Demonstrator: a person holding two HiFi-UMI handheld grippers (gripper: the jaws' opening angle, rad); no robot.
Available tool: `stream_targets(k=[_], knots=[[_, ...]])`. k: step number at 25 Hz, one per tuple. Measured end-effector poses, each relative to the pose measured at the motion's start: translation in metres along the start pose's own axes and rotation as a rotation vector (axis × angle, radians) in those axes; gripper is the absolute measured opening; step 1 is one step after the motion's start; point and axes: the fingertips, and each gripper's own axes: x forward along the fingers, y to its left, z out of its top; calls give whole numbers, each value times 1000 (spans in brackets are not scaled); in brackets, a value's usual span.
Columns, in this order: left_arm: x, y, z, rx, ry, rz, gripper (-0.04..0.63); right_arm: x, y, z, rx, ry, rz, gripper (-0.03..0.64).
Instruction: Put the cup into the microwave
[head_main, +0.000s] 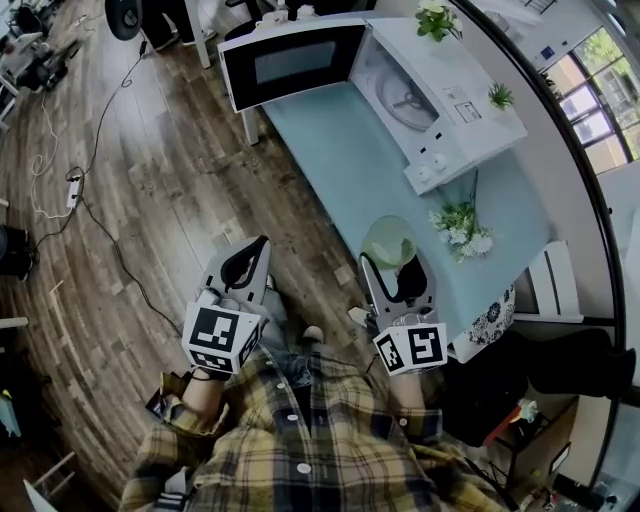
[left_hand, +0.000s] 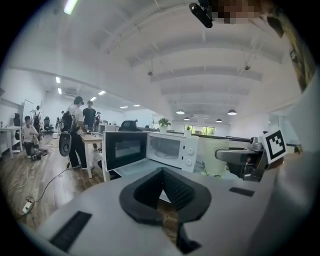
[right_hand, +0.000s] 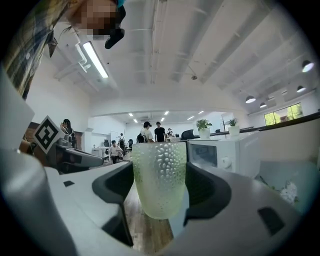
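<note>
At far left, a wooden floor (head_main: 130, 220) carries trailing cables. Beside it, the left gripper (head_main: 243, 268) is held out over the floor, just off the table's edge. Its own view shows its dark pads pressed together with nothing between them. That view also shows people (left_hand: 75, 127) standing by desks far behind, whom the head view does not clearly show. Further right stands a pale blue table (head_main: 330, 160) with a white microwave (head_main: 450, 100) at its far end. The microwave's door (head_main: 292, 62) is swung wide open to the left. Only the head view looks inside, where a glass turntable (head_main: 405, 100) lies. The right gripper (head_main: 397, 268) is clamped on the cup (right_hand: 160, 172), a pale green, dimpled, translucent tumbler held upright between the pads. The cup is above the table's near end, well apart from the microwave. Whether it holds anything cannot be made out. A bunch of white flowers (head_main: 458, 226) lies just to its right, and the table's right side is cut off at the picture's dark rim.
</note>
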Motion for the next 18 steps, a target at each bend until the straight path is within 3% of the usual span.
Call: stream_targets(k=[7,18], knots=[[40,61,26,22,-14,-66,-9,65,11,10,-9,-15,-56,327],[68,114,29,47,1,-145,-9,112,21,-1,20,-10,-154,327]])
